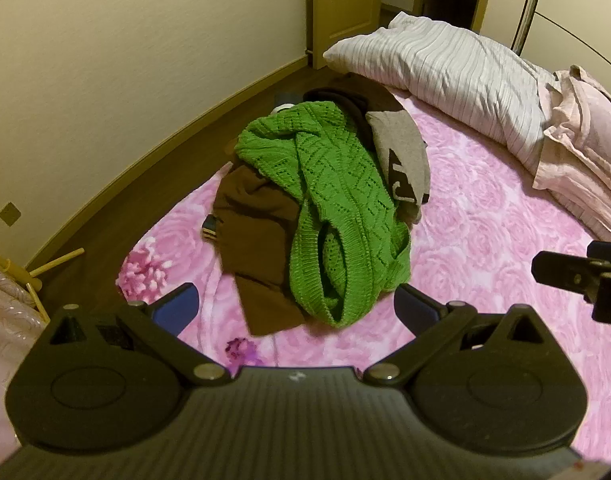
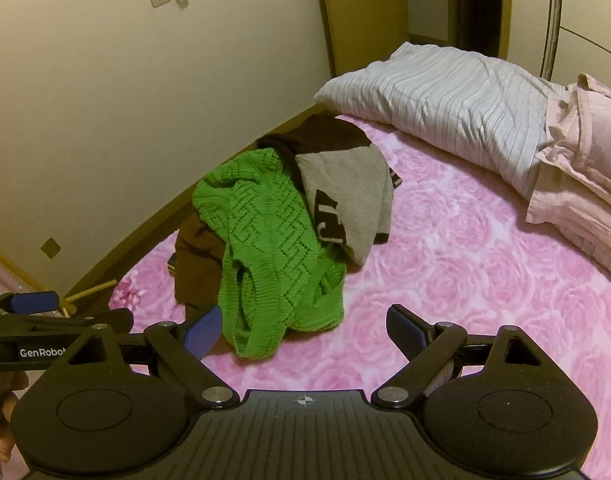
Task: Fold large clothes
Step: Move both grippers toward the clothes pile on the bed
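A heap of clothes lies on the pink rose-patterned bed cover point(image 1: 485, 216) point(image 2: 465, 272). On top is a green knitted sweater point(image 1: 337, 208) point(image 2: 265, 248), crumpled. Under it lie a brown garment point(image 1: 257, 236) point(image 2: 197, 256) and a grey garment with dark lettering point(image 1: 405, 160) point(image 2: 353, 200). My left gripper point(image 1: 297, 308) is open just short of the sweater's near end, holding nothing. My right gripper point(image 2: 305, 328) is open too, its left blue pad close to the sweater's hem. The right gripper's tip point(image 1: 577, 276) shows at the right edge of the left wrist view.
A striped grey-white pillow point(image 1: 457, 68) point(image 2: 445, 108) and folded pink bedding point(image 1: 577, 132) point(image 2: 585, 172) lie at the head of the bed. A cream wall, dark floor strip and wooden door point(image 1: 345, 4) border the bed's left side. Wooden rods point(image 1: 53, 264) lean nearby.
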Demonstrator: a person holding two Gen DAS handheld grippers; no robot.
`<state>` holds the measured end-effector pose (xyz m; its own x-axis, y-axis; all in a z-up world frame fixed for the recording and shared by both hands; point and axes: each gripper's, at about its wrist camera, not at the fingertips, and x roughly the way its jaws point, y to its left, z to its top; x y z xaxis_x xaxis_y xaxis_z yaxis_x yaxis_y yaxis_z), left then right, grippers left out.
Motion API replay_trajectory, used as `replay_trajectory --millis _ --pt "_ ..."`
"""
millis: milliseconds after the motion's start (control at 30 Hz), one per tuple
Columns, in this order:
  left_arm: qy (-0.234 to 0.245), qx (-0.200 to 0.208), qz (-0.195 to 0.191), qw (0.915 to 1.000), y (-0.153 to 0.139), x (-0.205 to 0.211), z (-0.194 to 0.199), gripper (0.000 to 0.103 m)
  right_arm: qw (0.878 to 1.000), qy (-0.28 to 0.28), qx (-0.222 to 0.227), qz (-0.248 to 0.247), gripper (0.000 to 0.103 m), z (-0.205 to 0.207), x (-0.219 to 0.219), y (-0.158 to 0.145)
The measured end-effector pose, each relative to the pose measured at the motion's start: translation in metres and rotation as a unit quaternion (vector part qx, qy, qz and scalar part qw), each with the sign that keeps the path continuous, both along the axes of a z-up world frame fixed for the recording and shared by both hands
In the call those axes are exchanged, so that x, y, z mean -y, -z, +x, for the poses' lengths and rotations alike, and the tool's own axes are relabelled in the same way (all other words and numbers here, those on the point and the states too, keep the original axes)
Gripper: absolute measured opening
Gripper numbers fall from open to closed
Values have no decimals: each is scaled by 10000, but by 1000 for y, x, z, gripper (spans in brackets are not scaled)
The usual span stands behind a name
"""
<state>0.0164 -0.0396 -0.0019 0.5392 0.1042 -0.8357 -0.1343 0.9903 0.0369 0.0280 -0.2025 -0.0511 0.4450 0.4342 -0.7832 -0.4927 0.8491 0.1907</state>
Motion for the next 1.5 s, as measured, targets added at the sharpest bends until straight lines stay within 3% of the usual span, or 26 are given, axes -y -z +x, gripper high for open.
replay_trajectory --millis 433,667,1033,1500 --pt "80 -161 43 9998 13 25 27 102 9999 37 -116 -112 86 33 35 18" --pt "264 -261 -122 9992 29 14 67 102 9991 275 -203 -270 86 54 31 29" --pt "929 -398 -251 9946 56 -10 164 102 9945 759 -440 -573 86 107 -10 50" --pt "1403 -379 -136 9893 74 -43 238 102 9959 583 -427 -540 86 166 -67 73"
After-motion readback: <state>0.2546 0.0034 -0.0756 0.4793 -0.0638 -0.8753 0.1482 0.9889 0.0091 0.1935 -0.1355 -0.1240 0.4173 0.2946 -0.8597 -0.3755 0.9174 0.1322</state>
